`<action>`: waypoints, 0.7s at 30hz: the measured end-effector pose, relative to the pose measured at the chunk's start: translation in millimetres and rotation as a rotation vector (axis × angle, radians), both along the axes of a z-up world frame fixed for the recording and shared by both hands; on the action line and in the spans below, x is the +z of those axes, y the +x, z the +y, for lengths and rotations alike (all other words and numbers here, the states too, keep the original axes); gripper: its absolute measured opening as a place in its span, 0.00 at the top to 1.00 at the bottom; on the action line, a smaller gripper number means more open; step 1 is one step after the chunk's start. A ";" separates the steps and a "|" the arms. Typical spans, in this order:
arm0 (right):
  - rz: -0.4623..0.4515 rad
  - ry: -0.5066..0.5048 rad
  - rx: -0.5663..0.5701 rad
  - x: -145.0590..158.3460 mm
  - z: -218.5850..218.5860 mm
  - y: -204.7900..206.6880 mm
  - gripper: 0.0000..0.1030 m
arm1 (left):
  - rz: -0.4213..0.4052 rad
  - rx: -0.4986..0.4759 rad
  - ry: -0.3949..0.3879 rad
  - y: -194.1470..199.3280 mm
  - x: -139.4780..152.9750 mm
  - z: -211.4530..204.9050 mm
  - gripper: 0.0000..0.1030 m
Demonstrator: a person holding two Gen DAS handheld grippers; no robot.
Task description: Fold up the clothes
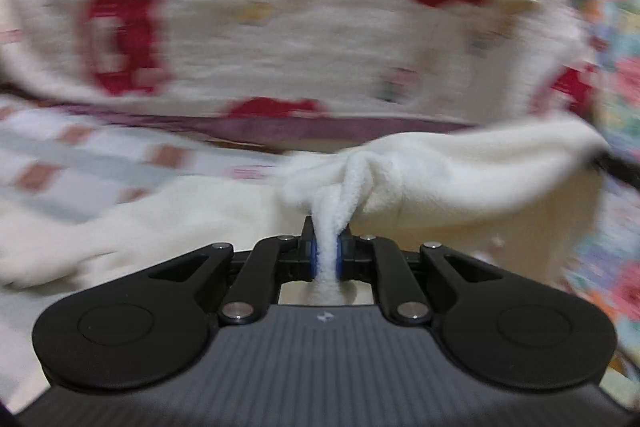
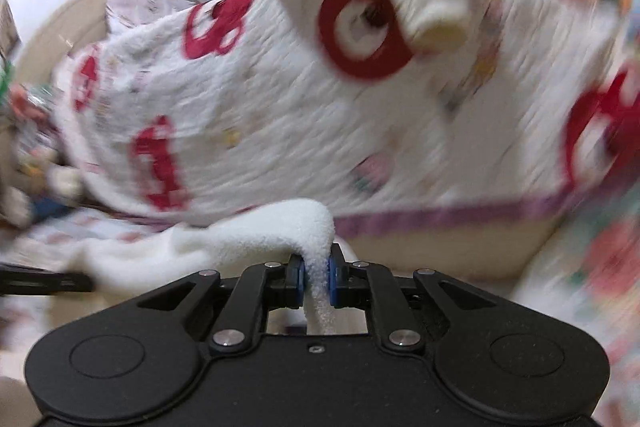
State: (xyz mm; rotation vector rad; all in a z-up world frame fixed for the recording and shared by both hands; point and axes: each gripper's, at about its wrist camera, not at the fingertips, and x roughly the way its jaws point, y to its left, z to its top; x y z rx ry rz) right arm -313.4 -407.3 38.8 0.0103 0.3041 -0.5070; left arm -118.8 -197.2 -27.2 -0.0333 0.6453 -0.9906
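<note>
Your left gripper [image 1: 327, 254] and right gripper [image 2: 316, 277] each pinched the white fleece garment [image 1: 440, 167] at lower centre of frame.

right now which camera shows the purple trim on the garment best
The right wrist view. There the purple trim runs as a clear band along the lower edge of the red-patterned garment, just past the right gripper. The left wrist view shows the same trim, but darker and more smeared.

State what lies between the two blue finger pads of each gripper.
A pinched fold of the white fleece garment fills the gap in the left gripper and right gripper, each shown in its own wrist view.
</note>
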 end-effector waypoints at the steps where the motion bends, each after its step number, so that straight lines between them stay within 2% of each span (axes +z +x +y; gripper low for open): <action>1: 0.001 -0.049 -0.035 12.0 -9.0 -3.8 0.88 | 0.014 -0.074 -0.001 -5.5 2.2 -14.5 0.79; 2: -0.008 -0.083 -0.076 27.4 -23.9 -10.3 0.88 | 0.024 -0.132 0.008 -12.7 3.0 -28.8 0.70; 3: -0.006 -0.112 -0.130 38.5 -40.9 -17.2 0.88 | 0.022 -0.167 0.022 -20.3 2.8 -40.7 0.51; 4: 0.012 -0.138 -0.192 44.2 -57.9 -23.1 0.87 | 0.008 -0.190 0.038 -28.0 1.4 -50.0 0.46; 6: 0.068 -0.170 -0.315 48.9 -96.6 -35.2 0.56 | -0.029 -0.231 0.084 -43.5 -4.8 -66.3 0.46; 7: 0.132 -0.141 -0.364 37.5 -121.9 -41.1 0.29 | -0.041 -0.246 0.121 -50.5 -11.9 -72.4 0.46; 10: 0.316 0.006 -0.461 -17.1 -180.6 -62.8 0.26 | -0.044 -0.312 0.240 -69.8 -37.6 -82.8 0.46; 11: 0.369 0.065 -0.490 -39.0 -196.0 -71.8 0.28 | -0.043 -0.338 0.279 -75.6 -44.8 -83.1 0.46; 12: 0.388 0.130 -0.510 -57.9 -204.6 -82.9 0.28 | -0.045 -0.361 0.318 -81.3 -50.7 -82.0 0.46; 16: 0.269 0.431 -0.508 -114.1 -200.7 -132.7 0.28 | -0.049 -0.412 0.425 -91.7 -63.0 -72.6 0.46; 19: 0.180 0.637 -0.502 -147.6 -187.5 -156.4 0.28 | 0.001 -0.447 0.450 -92.8 -64.2 -59.1 0.42; 21: 0.135 0.732 -0.455 -162.2 -173.1 -166.0 0.28 | 0.025 -0.468 0.471 -95.9 -63.6 -49.7 0.38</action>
